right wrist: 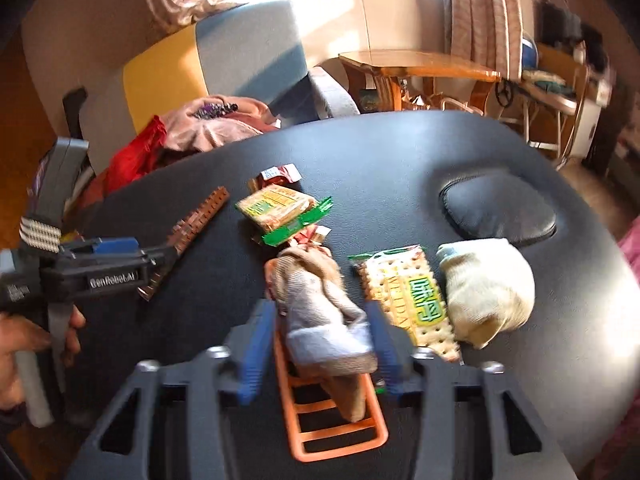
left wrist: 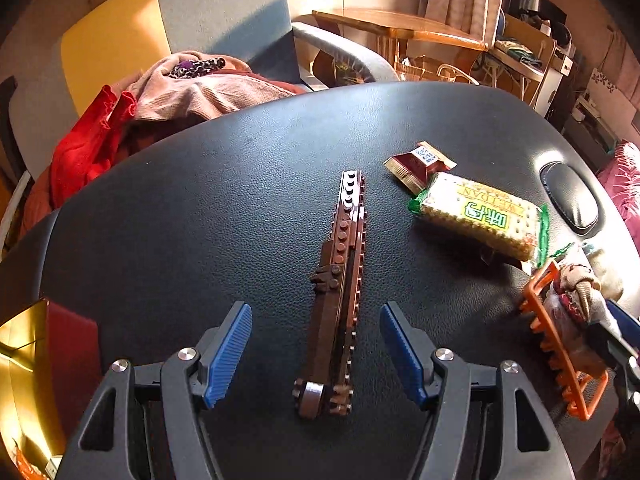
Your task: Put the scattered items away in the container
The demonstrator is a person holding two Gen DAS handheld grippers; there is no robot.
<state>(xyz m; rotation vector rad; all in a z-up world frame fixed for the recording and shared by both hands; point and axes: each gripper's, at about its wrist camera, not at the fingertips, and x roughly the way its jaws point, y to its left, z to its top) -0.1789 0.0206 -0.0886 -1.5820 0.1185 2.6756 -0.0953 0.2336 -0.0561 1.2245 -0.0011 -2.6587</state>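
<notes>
A long brown brick model (left wrist: 340,292) lies on the black padded table (left wrist: 200,208). My left gripper (left wrist: 316,354) is open, its blue pads on either side of the model's near end without touching it. My right gripper (right wrist: 316,350) is shut on an orange comb-like rack (right wrist: 332,412) and a grey-and-tan sock (right wrist: 320,312) lying on it. The same rack (left wrist: 560,348) and sock (left wrist: 576,296) show at the right edge of the left wrist view. Cracker packets (left wrist: 480,216) (right wrist: 408,296), a red snack packet (left wrist: 420,164) and a cream sock (right wrist: 488,292) lie scattered.
A gold and red box (left wrist: 36,368) sits at the table's left edge. A chair with red and pink clothes (left wrist: 160,108) stands behind the table. A padded oval insert (right wrist: 500,208) sits at the far right of the table.
</notes>
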